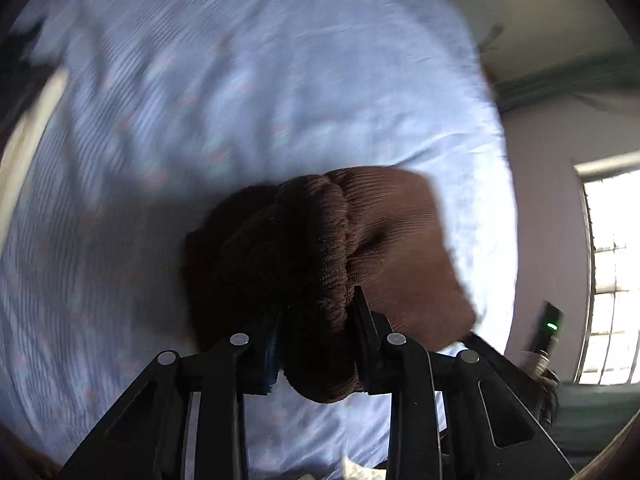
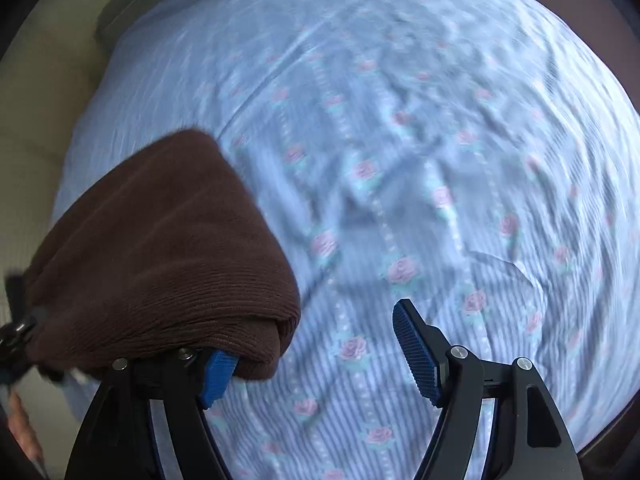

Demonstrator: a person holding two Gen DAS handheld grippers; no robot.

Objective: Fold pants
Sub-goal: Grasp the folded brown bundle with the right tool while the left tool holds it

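Note:
The brown ribbed pants (image 1: 380,232) are bunched into a thick fold above the bed sheet (image 1: 240,80). My left gripper (image 1: 316,308) is shut on that bundle, with the cloth squeezed between its black fingers and bulging below them. In the right wrist view the folded pants (image 2: 160,240) lie at the left and drape over the left finger of my right gripper (image 2: 320,320). That gripper stands open over the sheet (image 2: 440,160). Its right blue pad (image 2: 416,352) is bare and nothing is pressed between the pads.
The sheet is pale blue, striped, with pink roses, and is wrinkled. A bright window (image 1: 612,272) and a lilac wall are at the right. A dark device with a green light (image 1: 550,326) shows near it. Beige floor (image 2: 32,120) lies beyond the bed's left edge.

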